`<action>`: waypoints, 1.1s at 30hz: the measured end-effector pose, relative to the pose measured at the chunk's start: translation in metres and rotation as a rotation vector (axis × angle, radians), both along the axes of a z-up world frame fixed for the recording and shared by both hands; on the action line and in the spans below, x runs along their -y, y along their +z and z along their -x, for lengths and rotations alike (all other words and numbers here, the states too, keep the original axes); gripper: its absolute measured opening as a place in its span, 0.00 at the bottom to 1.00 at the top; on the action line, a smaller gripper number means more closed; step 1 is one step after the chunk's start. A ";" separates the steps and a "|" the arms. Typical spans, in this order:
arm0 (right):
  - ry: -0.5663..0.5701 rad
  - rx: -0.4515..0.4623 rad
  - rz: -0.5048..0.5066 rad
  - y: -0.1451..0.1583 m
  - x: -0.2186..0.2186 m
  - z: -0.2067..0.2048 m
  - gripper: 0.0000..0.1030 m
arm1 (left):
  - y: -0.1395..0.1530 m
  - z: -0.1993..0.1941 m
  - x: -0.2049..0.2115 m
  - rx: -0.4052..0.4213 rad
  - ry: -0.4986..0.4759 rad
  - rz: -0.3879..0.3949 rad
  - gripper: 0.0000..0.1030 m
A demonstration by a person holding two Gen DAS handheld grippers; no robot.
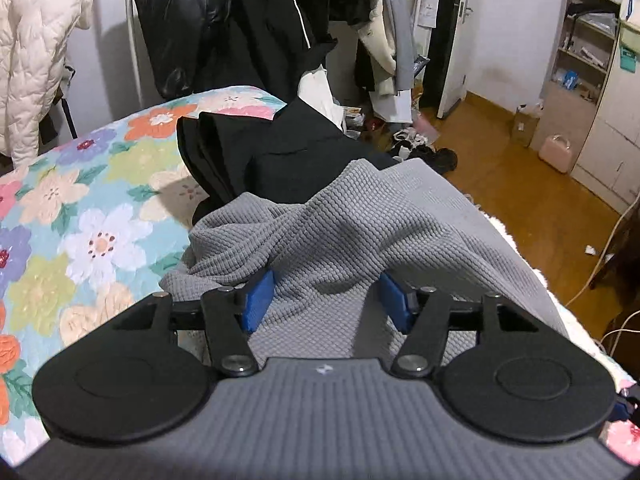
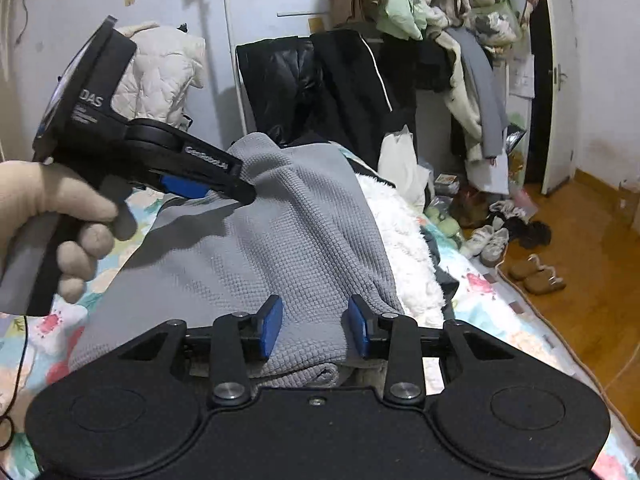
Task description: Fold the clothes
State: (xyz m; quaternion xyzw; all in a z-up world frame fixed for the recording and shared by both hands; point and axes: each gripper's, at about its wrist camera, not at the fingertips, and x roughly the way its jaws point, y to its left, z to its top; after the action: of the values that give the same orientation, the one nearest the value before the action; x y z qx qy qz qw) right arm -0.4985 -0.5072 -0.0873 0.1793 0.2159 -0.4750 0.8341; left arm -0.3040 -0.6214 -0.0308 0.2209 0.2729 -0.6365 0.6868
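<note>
A grey waffle-knit garment [image 1: 340, 224] lies bunched on the floral bed [image 1: 80, 220]. My left gripper [image 1: 326, 292] stands wide open, pushed into the cloth; a raised fold drapes over its blue pads [image 1: 258, 300] and hides the fingertips. In the right wrist view, a gloved hand [image 2: 48, 216] holds the left gripper [image 2: 240, 188] at the far end of the garment [image 2: 288, 232]. My right gripper [image 2: 315, 328] is at the near folded edge. Its blue pads [image 2: 272, 326] stand apart, with the cloth lying between and under them.
A black garment [image 1: 280, 148] lies on the bed beyond the grey one. A white fluffy blanket [image 2: 404, 240] runs along the bed's right side. A loaded clothes rack [image 2: 360, 80] stands behind. Shoes [image 2: 492, 240], slippers [image 2: 536, 274] and clutter lie on the wooden floor.
</note>
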 end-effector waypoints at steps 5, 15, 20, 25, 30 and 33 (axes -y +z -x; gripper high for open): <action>0.005 -0.024 0.022 -0.006 -0.001 -0.004 0.37 | -0.007 0.002 0.008 0.032 0.012 -0.017 0.60; 0.035 0.009 -0.017 -0.010 -0.007 0.009 0.38 | 0.015 -0.038 -0.012 0.041 0.093 0.063 0.66; 0.043 0.016 -0.055 -0.012 0.002 0.006 0.39 | 0.016 -0.036 -0.033 0.062 0.156 0.063 0.66; 0.043 0.001 -0.118 0.019 -0.009 0.013 0.53 | 0.039 -0.020 -0.089 0.058 0.157 0.166 0.68; 0.074 -0.039 -0.127 0.041 -0.035 0.016 0.63 | 0.061 -0.007 -0.164 0.025 0.198 0.289 0.88; 0.100 -0.040 -0.141 0.046 -0.049 0.015 0.66 | 0.073 0.007 -0.197 0.074 0.218 0.318 1.00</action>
State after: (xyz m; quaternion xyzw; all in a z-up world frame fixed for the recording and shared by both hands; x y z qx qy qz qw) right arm -0.5140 -0.4581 -0.0411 0.2171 0.2739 -0.4200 0.8375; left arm -0.3106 -0.4246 0.0418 0.1019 0.1657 -0.5851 0.7873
